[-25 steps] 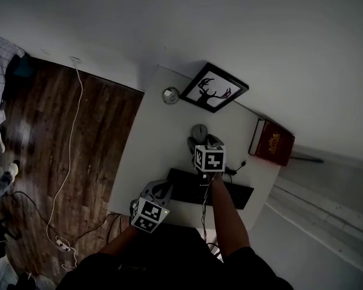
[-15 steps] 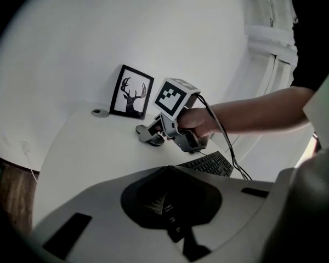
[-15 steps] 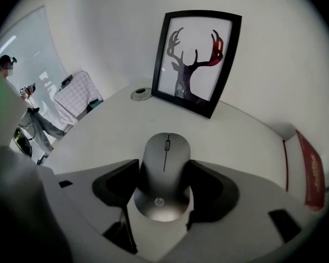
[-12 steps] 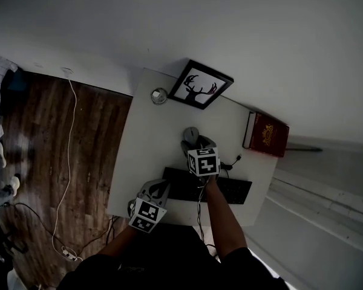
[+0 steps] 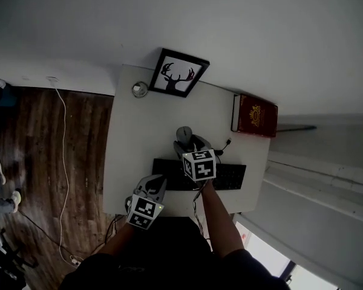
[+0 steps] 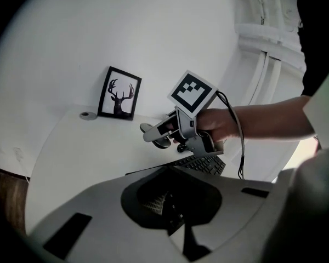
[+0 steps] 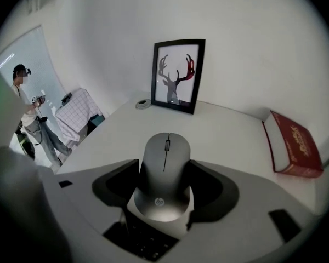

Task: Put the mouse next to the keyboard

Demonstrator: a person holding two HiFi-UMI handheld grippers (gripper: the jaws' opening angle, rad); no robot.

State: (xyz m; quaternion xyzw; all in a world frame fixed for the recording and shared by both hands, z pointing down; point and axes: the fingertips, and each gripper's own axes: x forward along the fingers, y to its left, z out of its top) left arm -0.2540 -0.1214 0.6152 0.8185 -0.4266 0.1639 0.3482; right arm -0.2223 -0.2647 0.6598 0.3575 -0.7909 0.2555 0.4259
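A grey mouse [image 7: 164,174] sits between the jaws of my right gripper [image 7: 164,199], whose black pads press on both its sides. The gripper holds it a little above the white table [image 5: 139,138], just beyond the far edge of the black keyboard [image 5: 230,177]. In the head view the mouse [image 5: 183,133] pokes out ahead of the right gripper [image 5: 186,142]. In the left gripper view the mouse [image 6: 153,135] hangs over the table past the keyboard [image 6: 203,163]. My left gripper [image 5: 150,186] is at the table's near edge, left of the keyboard, jaws together and empty.
A framed deer picture [image 5: 177,73] leans on the wall at the table's back, with a small round object [image 5: 140,89] to its left. A red book [image 5: 255,115] lies at the back right. A dark cable [image 5: 221,147] runs near the keyboard. A person [image 7: 27,108] stands far off to the left.
The head view has swung, shifting the whole table in the picture. My right gripper with the mouse now sits further from the deer picture and closer to the keyboard. The left gripper has stayed put.
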